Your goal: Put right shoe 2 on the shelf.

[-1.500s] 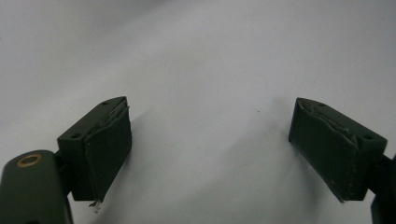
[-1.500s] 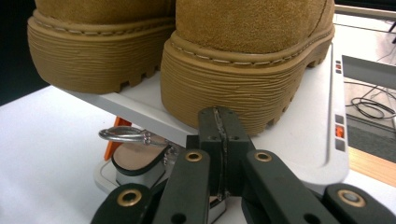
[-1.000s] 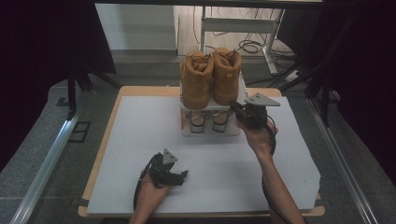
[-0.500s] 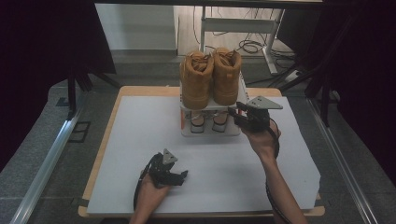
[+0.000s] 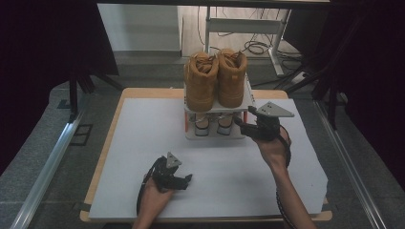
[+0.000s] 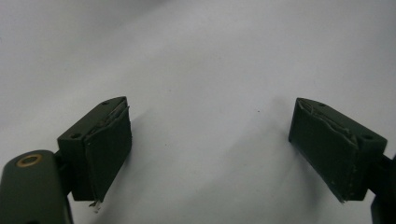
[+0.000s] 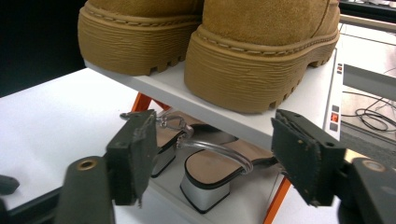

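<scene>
white table point(image 5: 143, 143) w/ small two-level rack point(image 5: 248, 98) at far centre: tan boots point(image 5: 215, 78) on top, clear-strap heeled sandals point(image 7: 210, 172) on lower shelf. right gripper point(image 5: 246, 125) at rack's right front, jaws just been opening, wide, nothing gripped, sandals beyond them. left gripper point(image 5: 184, 180) near front edge, open, empty.

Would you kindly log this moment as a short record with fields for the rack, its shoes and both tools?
rack: small two-shelf shoe rack, far middle of the white table
top shelf: pair of tan boots
lower shelf: block-heeled sandals with clear straps
right tool: by the rack's right front, jaws just been opening, nothing between them
left tool: open over bare table, holding nothing
</scene>
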Demonstrator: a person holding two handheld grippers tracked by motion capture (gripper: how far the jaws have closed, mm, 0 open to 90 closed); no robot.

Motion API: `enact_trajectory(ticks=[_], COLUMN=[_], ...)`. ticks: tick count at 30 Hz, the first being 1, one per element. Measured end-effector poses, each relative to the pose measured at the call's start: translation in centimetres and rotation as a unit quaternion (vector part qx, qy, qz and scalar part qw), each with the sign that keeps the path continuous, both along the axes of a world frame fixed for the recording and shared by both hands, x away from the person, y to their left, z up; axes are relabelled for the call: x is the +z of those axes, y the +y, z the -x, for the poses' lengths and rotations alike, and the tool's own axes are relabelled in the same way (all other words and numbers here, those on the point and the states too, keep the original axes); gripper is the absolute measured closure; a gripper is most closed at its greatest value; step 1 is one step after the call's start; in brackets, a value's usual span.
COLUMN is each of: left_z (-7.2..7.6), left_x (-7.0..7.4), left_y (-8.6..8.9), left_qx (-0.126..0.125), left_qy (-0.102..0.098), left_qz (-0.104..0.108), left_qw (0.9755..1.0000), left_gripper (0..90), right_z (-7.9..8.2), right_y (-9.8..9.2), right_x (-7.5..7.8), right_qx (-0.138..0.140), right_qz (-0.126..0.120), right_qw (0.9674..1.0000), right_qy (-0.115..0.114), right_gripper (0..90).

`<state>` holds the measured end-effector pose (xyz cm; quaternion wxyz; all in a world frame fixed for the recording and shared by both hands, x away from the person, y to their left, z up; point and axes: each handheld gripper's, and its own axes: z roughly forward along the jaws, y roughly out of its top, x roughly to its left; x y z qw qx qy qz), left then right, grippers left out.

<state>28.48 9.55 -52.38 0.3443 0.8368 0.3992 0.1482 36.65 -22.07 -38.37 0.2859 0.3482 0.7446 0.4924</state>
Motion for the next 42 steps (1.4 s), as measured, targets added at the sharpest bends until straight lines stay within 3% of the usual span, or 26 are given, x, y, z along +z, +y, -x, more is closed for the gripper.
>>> enact_trajectory(ticks=[17,42], left_z=[0.0,0.0], left_x=[0.0,0.0], left_y=[0.0,0.0], left_qx=[-0.002,-0.001], left_qy=[0.001,0.0], left_qz=[-0.002,-0.001], left_qw=[1.0,1.0], left_gripper=[13.2,13.2], right_z=[1.3,3.3], right_y=[-1.5,-5.3], right_x=[-0.7,-2.9], right_qx=[0.003,-0.018], right_qz=[0.005,0.017], right_qw=[0.9998,0.9993], right_qy=[0.02,0.03], right_gripper=[15.3,13.1])
